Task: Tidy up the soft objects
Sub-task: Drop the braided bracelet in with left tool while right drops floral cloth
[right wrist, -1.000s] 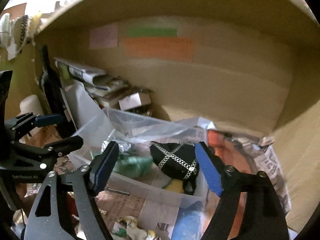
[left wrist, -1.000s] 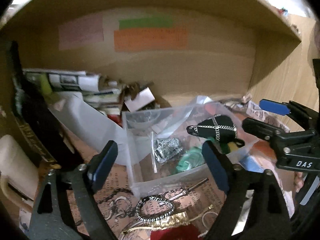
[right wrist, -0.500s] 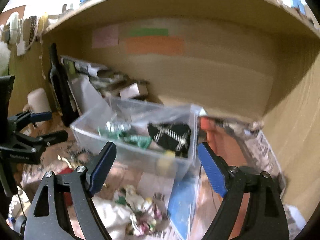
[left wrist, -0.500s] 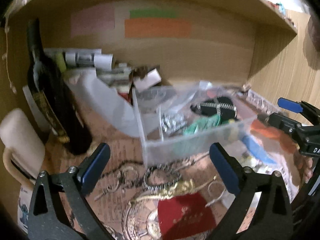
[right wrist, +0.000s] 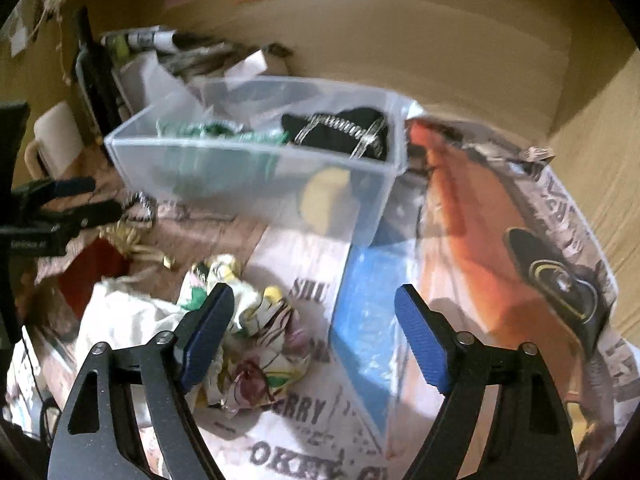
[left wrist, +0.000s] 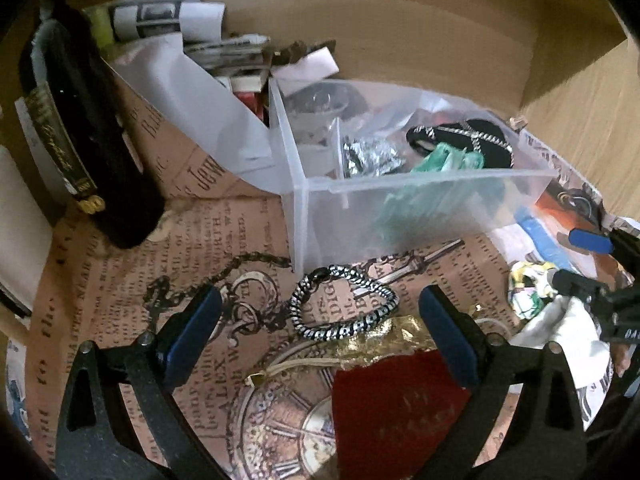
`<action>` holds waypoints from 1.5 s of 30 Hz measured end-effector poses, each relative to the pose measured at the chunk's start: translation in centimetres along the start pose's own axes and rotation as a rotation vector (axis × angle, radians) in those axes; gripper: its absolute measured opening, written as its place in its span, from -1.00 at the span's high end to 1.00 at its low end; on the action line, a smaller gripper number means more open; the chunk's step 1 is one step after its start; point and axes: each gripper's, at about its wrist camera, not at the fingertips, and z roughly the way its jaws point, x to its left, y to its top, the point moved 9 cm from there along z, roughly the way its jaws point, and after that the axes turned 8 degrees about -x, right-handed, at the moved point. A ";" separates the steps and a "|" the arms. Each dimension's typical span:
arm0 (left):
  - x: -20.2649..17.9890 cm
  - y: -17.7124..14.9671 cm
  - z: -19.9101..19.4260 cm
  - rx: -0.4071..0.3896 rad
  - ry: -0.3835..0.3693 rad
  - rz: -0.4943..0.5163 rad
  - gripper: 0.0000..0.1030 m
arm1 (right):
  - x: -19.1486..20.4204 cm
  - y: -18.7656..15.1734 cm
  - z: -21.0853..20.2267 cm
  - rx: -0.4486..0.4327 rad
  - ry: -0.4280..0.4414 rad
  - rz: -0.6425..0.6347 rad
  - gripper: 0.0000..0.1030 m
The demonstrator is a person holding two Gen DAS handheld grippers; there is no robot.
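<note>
Honestly, both grippers are spread wide and empty: left gripper point(left wrist: 320, 320) over the braided bracelet point(left wrist: 344, 304), right gripper point(right wrist: 314, 332) by the floral cloth point(right wrist: 256, 344), just short of the clear bin point(right wrist: 256, 168). Grabbing the newspaper lining underneath could drag everything.

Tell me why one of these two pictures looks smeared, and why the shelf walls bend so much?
Right wrist view: motion blur smears the clear plastic bin and the floral cloth. Left wrist view: sharper, the braided bracelet crisp. Both views: the fisheye lens curves the wooden walls and darkens the corners.
</note>
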 end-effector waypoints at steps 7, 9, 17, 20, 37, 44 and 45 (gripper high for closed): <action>0.0 -0.9 2.4 0.075 -0.010 -0.015 -0.65 | 1.3 -1.2 1.0 0.052 0.079 0.005 0.07; 0.2 -1.1 2.8 0.087 -0.023 -0.033 -0.63 | 1.6 -1.3 1.0 0.043 0.079 -0.004 0.19; -0.8 -1.2 2.8 0.062 -0.024 0.013 -0.09 | 2.4 -1.4 0.7 0.026 0.102 -0.017 0.68; -0.9 -1.1 2.8 0.059 -0.031 0.002 0.03 | 2.3 -1.2 0.5 0.016 0.091 -0.013 0.73; 0.3 -0.2 -3.0 -0.061 -0.024 -0.037 0.26 | 0.3 3.1 -3.4 -0.162 0.037 0.042 0.76; -0.2 2.5 -6.1 -0.157 -0.028 -0.020 0.25 | -0.2 5.7 -5.6 -0.251 0.017 0.039 0.76; -0.2 2.9 -6.5 -0.169 -0.030 -0.018 0.25 | -0.2 6.2 -6.0 -0.266 0.014 0.037 0.76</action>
